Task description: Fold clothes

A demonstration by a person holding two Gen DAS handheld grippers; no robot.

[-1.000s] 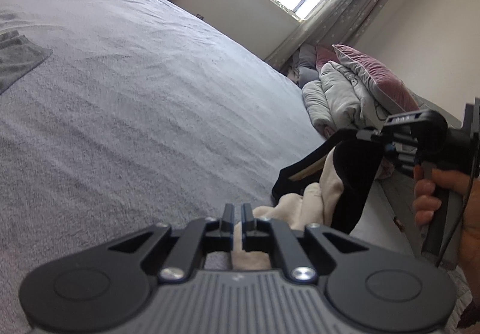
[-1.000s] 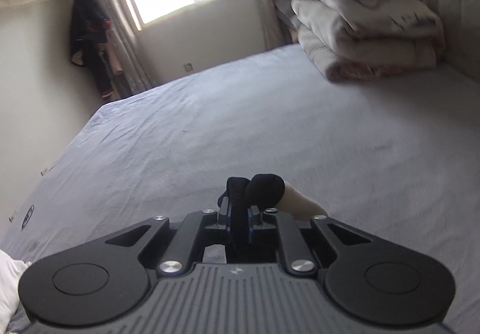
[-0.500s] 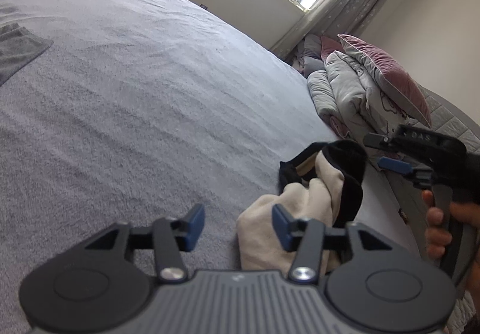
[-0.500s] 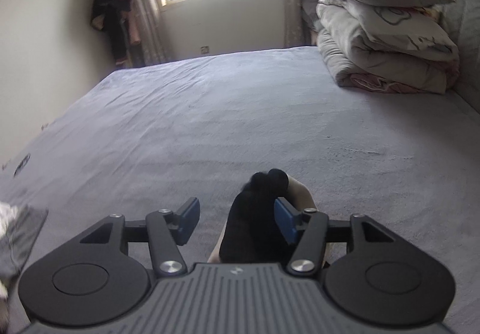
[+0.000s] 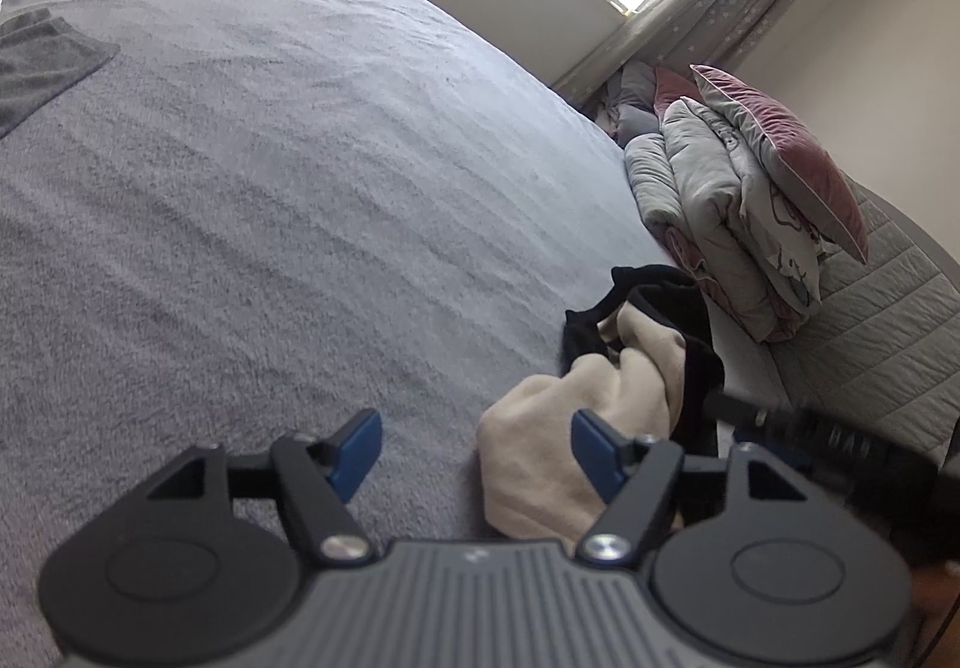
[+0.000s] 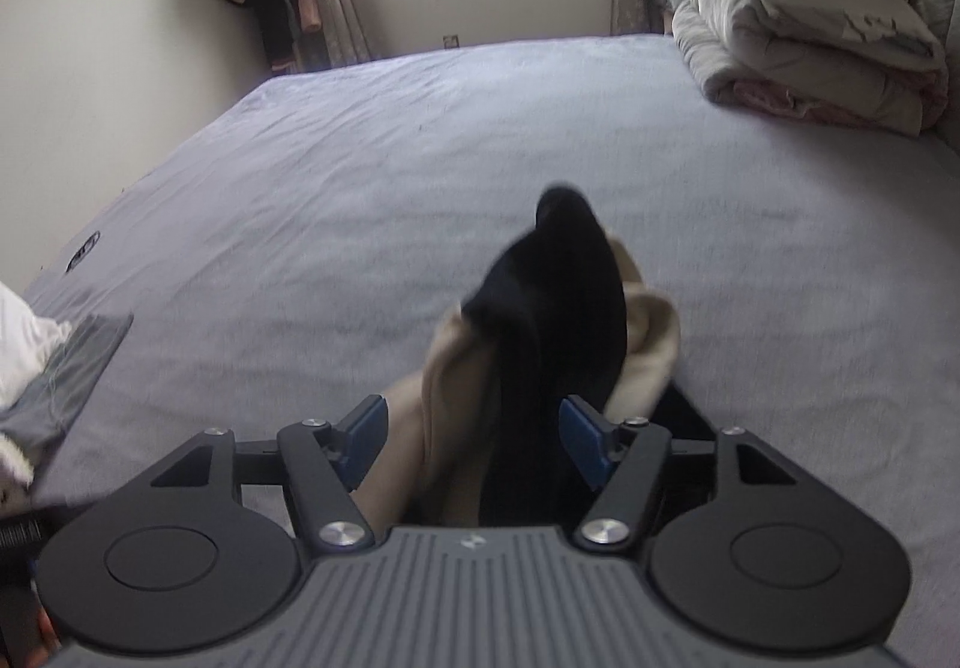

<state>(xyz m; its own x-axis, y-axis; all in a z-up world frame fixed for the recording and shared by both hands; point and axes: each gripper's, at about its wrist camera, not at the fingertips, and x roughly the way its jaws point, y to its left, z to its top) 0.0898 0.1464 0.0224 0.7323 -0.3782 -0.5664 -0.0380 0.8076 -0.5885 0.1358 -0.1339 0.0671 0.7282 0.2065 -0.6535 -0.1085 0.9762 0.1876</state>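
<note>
A: Where is the garment [image 5: 606,398] found?

B: It is heaped on the bed [image 5: 270,158], near the stacked bedding [image 5: 738,212].

A: And the tools?

B: The left gripper [image 5: 474,449] and right gripper [image 6: 474,431] are spread wide; nothing is held.

A: The step?

B: A release is judged; next, an edge must be regrasped.

My left claw [image 5: 474,449] is matte black, with blue pads [image 5: 355,449] on its two fingers, silver screw heads at the pivots, round black discs either side and a ribbed grey housing between. My right claw [image 6: 473,437] looks identical: blue pads [image 6: 581,440], silver screws, the same ribbed grey body with a small pale logo.
</note>
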